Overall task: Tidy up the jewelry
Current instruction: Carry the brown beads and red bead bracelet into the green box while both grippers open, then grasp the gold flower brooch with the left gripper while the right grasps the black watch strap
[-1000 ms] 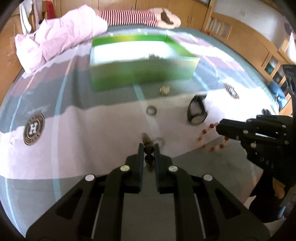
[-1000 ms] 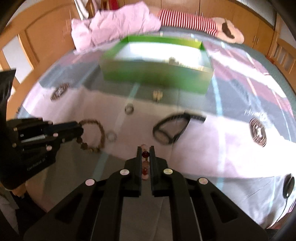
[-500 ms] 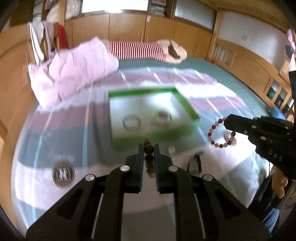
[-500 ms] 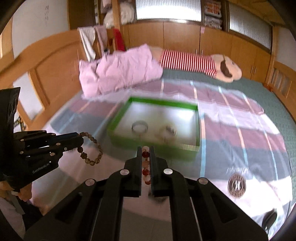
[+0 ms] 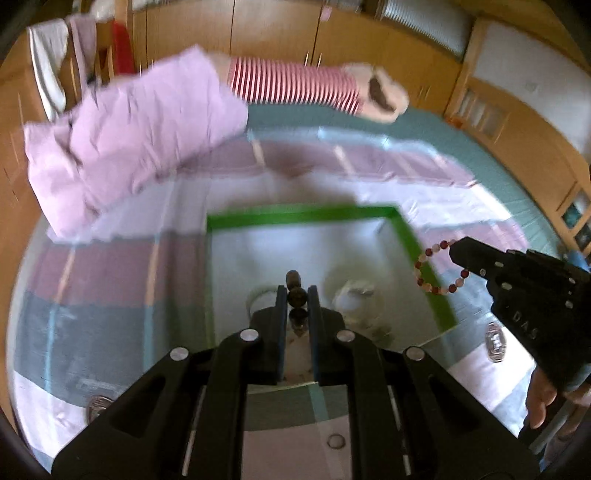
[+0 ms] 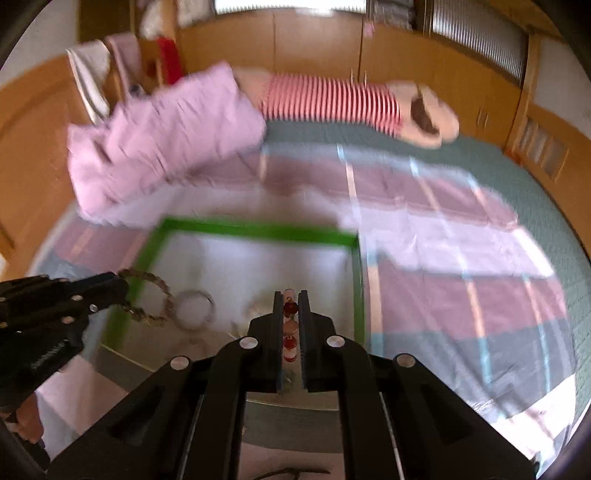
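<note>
1. Green cardboard tray [image 5: 424,251] with a pale floor, lying on the striped bedspread [image 5: 110,266] of a bed; both tongs hang over it.
2. Left tongs [image 5: 296,291], pinching a bracelet of dark brown beads [image 5: 296,295]; in the left wrist view the beads sit between the 2 black fingers above the near half of the tray.
3. Right tongs [image 6: 291,306], pinching a bracelet of red and pale pink beads [image 6: 290,325]; in the right wrist view the strand runs down the narrow gap between the fingers, above the tray floor.
4. Same red-and-pink bracelet in the left wrist view, hanging as a loop from the tip of the right tongs, across the tray's right wall.
5. Same brown bracelet in the right wrist view, hanging as a loop from the tip of the left tongs, over the tray's left wall.
6. Clear bangle [image 6: 194,308] lying on the tray floor, beside the brown loop in the picture.
7. Second pale ring-shaped piece [image 5: 356,295] on the tray floor, right of the left tongs; blur hides its detail.
8. Crumpled pink quilt [image 5: 125,136] at the far left of the bed.
9. Red-and-white striped plush toy [image 5: 295,85] lying along the far edge of the bed.
10. Wooden cabinets [image 5: 273,33] lining the wall behind the bed.
</note>
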The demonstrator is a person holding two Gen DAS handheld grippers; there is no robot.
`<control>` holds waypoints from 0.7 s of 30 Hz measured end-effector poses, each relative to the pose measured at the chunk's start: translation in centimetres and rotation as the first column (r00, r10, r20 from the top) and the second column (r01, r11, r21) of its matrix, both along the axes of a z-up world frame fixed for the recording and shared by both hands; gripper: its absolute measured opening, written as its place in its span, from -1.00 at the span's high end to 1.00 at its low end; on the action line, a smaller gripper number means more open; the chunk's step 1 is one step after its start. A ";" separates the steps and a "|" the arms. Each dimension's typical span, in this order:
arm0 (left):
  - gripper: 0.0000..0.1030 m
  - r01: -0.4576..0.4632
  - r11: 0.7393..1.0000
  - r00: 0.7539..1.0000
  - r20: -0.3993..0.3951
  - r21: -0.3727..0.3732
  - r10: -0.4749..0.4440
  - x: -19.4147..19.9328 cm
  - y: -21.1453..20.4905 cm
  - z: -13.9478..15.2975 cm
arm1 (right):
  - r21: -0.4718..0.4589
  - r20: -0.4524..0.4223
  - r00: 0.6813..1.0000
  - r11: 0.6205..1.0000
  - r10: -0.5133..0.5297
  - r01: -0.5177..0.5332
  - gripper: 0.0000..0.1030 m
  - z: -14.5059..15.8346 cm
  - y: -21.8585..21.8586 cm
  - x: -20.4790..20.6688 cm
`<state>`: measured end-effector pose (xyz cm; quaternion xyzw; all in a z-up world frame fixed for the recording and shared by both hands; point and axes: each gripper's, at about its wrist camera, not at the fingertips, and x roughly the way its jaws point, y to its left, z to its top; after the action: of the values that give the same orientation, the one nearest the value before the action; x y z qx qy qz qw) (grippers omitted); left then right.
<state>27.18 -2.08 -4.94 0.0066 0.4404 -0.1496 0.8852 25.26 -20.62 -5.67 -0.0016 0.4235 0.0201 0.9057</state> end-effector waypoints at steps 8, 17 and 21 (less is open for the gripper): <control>0.48 0.020 0.996 0.997 -0.074 0.091 -0.013 0.8 -1.9 -4.5 | 0.003 -0.106 0.994 0.999 -0.032 0.033 0.83 -4.8 -0.6 0.5; 0.24 0.008 0.999 1.000 -0.017 -0.035 -0.009 -7.7 1.1 -1.3 | 0.194 -0.006 0.999 0.980 0.052 -0.050 0.20 -0.6 -3.6 -10.2; 0.24 0.047 0.999 0.994 -0.095 -0.012 -0.048 -10.9 0.7 -5.3 | 0.155 -0.111 0.992 0.987 0.062 -0.044 0.24 -5.2 -2.9 -13.3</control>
<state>16.25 -1.35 -10.22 0.0055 0.4810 -0.1731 0.8594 11.97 -23.54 -10.90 0.0575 0.4720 0.0767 0.8764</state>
